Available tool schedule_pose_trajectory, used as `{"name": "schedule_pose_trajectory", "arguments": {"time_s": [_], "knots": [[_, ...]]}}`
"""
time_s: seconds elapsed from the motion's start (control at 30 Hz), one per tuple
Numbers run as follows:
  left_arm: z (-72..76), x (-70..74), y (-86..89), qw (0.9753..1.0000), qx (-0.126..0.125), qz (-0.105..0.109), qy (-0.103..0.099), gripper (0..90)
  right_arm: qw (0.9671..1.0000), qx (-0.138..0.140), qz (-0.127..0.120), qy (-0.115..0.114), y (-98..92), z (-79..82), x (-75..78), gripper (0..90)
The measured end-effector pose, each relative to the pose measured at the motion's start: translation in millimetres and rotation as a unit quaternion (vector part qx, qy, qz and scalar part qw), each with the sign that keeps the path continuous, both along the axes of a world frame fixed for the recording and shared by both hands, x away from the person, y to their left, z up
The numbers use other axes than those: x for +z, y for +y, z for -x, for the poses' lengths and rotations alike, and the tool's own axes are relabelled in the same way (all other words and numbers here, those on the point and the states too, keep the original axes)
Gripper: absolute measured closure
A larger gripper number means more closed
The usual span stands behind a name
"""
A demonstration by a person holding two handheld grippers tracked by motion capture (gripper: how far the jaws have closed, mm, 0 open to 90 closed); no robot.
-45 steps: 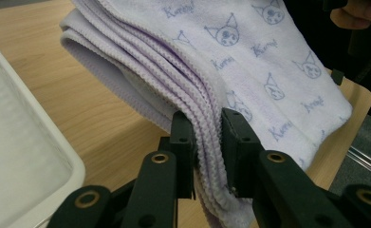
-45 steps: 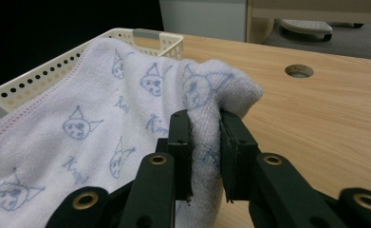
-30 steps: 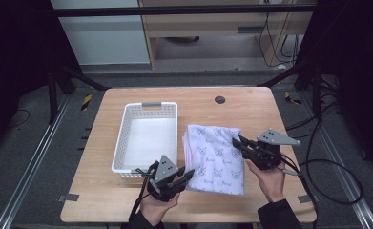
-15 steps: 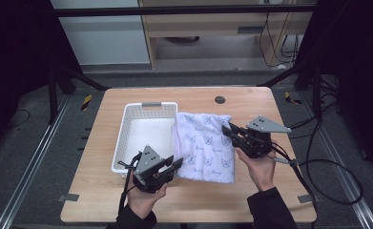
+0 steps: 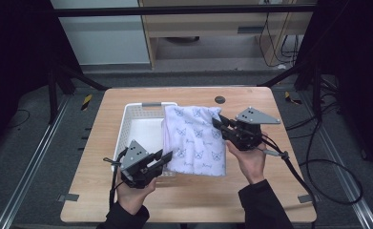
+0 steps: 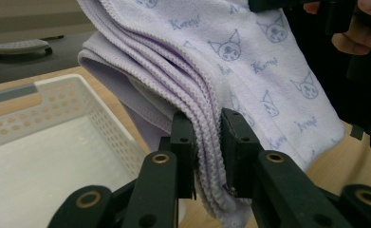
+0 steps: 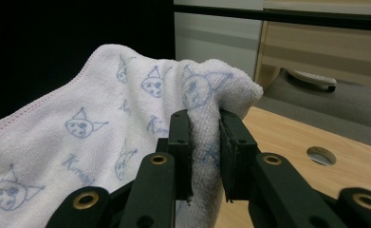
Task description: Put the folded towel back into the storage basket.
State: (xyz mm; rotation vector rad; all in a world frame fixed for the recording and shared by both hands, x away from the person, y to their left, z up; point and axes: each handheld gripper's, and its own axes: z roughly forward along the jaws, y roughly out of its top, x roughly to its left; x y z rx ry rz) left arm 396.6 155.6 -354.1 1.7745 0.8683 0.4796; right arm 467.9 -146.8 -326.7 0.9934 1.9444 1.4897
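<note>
Left gripper (image 5: 162, 157): we record its jaws nearly closed, parted only by the thickness of cloth, pinching the stacked hemmed edges of the folded towel (image 5: 196, 138). In the left gripper view the gripper (image 6: 207, 152) clamps several stitched layers, which run up and away from the jaws; a short tail of cloth hangs below them.

Right gripper (image 5: 221, 125): we record its jaws likewise drawn close on the towel, gripping a bunched fold at its far right corner. In the right gripper view the gripper (image 7: 204, 152) bites a thick roll of cloth, and the towel (image 7: 102, 133) spreads out leftward from the jaws, printed with small cat faces and script.

Towel: we find it held between the two grippers, lifted off the tabletop, its left part hanging over the right half of the basket (image 5: 136, 131).

Basket: white, perforated walls, just ahead and left of the left gripper; in the left gripper view its wall (image 6: 78, 109) stands left of the jaws.

Table (image 5: 103, 200): wooden, beneath both grippers. A round hole (image 5: 219, 99) lies beyond the right gripper; in the right gripper view that hole (image 7: 321, 156) sits right of the jaws.

Hands: one hand (image 5: 134, 195) holds the left gripper, the other hand (image 5: 248, 162) the right.
</note>
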Motion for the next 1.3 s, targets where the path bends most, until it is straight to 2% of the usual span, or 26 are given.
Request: {"name": "schedule_pose_trajectory", "arguments": {"time_s": [0.3, 0.5, 0.57, 0.77, 1.13, 1.3], "knots": [[0.1, 5.8, 23.6, 0.9996, 0.024, 0.01, -0.006, 75.5, 0.9999, 0.013, 0.0, -0.009, 24.5, -9.1, 7.7, 76.7], [0.6, 8.6, 36.3, 0.9992, 0.037, 0.007, -0.009, 75.5, 0.9997, 0.022, 0.0, -0.014, 41.1, -15.0, 11.6, 76.7], [-0.1, 9.6, 43.4, 0.999, 0.042, 0.014, -0.01, 75.5, 0.9996, 0.024, -0.003, -0.016, 46.3, -16.9, 12.3, 76.7], [-0.3, 10.0, 53.1, 0.9984, 0.053, 0.016, -0.011, 75.5, 0.9993, 0.03, 0.0, -0.02, 60.7, -22.1, 14.4, 76.7], [-3.1, 9.5, 72.0, 0.997, 0.074, 0.023, -0.011, 75.5, 0.999, 0.038, 0.001, -0.024, 81.5, -30.2, 14.1, 76.7], [-6.3, 9.5, 81.7, 0.9961, 0.083, 0.03, -0.005, 75.6, 0.999, 0.04, -0.001, -0.02, 93.7, -38.3, 11.5, 76.7]]}}
